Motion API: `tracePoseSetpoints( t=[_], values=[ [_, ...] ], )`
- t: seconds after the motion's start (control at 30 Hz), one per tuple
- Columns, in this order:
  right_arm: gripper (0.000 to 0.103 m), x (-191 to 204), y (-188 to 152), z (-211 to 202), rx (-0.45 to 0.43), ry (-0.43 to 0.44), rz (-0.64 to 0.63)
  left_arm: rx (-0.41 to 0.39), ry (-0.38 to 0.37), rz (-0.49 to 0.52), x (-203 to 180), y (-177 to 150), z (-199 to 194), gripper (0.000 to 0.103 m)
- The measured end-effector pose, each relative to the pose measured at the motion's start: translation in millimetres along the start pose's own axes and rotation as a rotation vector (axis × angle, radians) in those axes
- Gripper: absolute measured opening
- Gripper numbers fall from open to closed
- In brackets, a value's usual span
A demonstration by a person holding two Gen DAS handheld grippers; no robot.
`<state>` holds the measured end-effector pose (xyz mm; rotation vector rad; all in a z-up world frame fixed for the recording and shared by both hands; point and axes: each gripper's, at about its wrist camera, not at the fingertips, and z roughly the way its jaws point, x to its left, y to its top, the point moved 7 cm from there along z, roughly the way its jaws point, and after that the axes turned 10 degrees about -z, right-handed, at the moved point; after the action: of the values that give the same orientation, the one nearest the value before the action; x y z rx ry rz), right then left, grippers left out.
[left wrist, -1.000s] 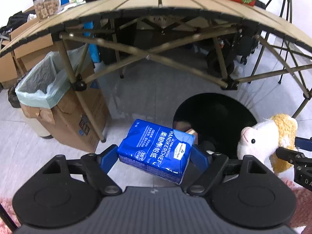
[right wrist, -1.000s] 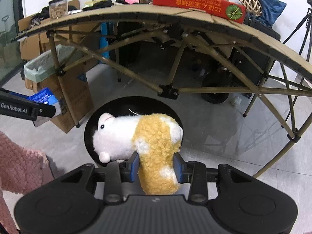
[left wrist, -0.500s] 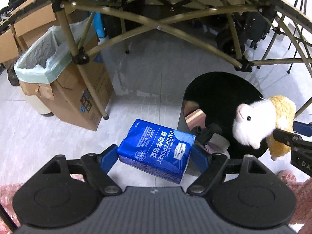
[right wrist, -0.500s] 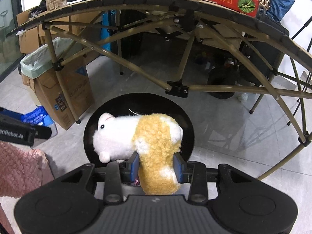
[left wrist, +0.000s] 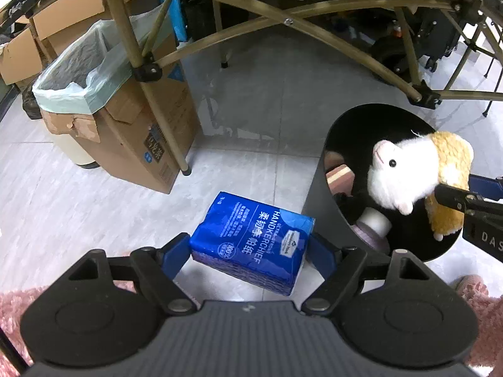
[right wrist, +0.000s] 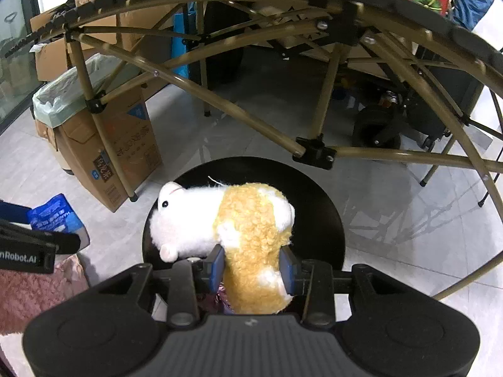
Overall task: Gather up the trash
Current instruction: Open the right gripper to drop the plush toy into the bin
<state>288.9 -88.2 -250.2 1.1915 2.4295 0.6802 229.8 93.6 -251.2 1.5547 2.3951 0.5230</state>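
A folding table frame [right wrist: 239, 116] spans the scene overhead, and its braces cross low above the work area; a gripper raised carelessly could strike a brace and jar its load loose. A lined cardboard box [left wrist: 125, 132] stands on the floor at one table leg, well apart from both grippers, and is judged not to be the receptacle in use. The black bin [left wrist: 339, 144] stands open on the tiled floor, with several discarded items already visible inside near its left wall. The plush toy [right wrist: 232, 229] is clamped across its tan body by the right gripper [right wrist: 251, 267], whose jaws are narrowly set and pressed into the pile, and it is held directly above the bin mouth. Soft pile may cling to the pads on release, so a delayed or skewed drop is possible. The blue tissue pack [left wrist: 254, 238] is clamped at both ends by the left gripper [left wrist: 251, 251], whose jaws stand wide on it, above the floor just outside the bin's left rim. If released here, the pack would be expected to land on the floor or glance off the rim.
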Motion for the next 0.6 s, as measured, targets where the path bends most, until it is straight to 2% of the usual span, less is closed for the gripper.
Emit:
tracePoseSetpoints(
  t=[0.23,0.43,0.47,0.5,0.53,0.57,0.6],
  values=[
    [0.036,3.5,8.1,19.9,0.026,0.006,-0.001,0.009,0.009,-0.018,3.2,1.8,2.7,0.081],
    [0.044,-0.3,3.4,32.4,0.087,0.014,0.037,0.022,0.022,-0.023,4.9,1.9,6.6,0.081],
    [0.051,-1.8,2.4,33.0,0.095,0.009,0.045,0.024,0.023,-0.023,5.0,1.7,7.0,0.081],
    [0.069,-3.8,1.7,33.2,0.104,0.001,0.052,0.025,0.023,-0.024,5.0,1.7,7.2,0.081],
    [0.079,-5.4,0.7,32.8,0.111,-0.005,0.056,0.026,0.023,-0.025,5.4,1.9,7.7,0.081],
    [0.094,-6.5,0.2,32.6,0.116,-0.011,0.058,0.025,0.022,-0.025,5.2,2.0,7.6,0.081],
    [0.096,-7.1,-0.3,32.5,0.121,-0.016,0.060,0.024,0.023,-0.025,4.8,2.2,7.6,0.081]
  ],
)
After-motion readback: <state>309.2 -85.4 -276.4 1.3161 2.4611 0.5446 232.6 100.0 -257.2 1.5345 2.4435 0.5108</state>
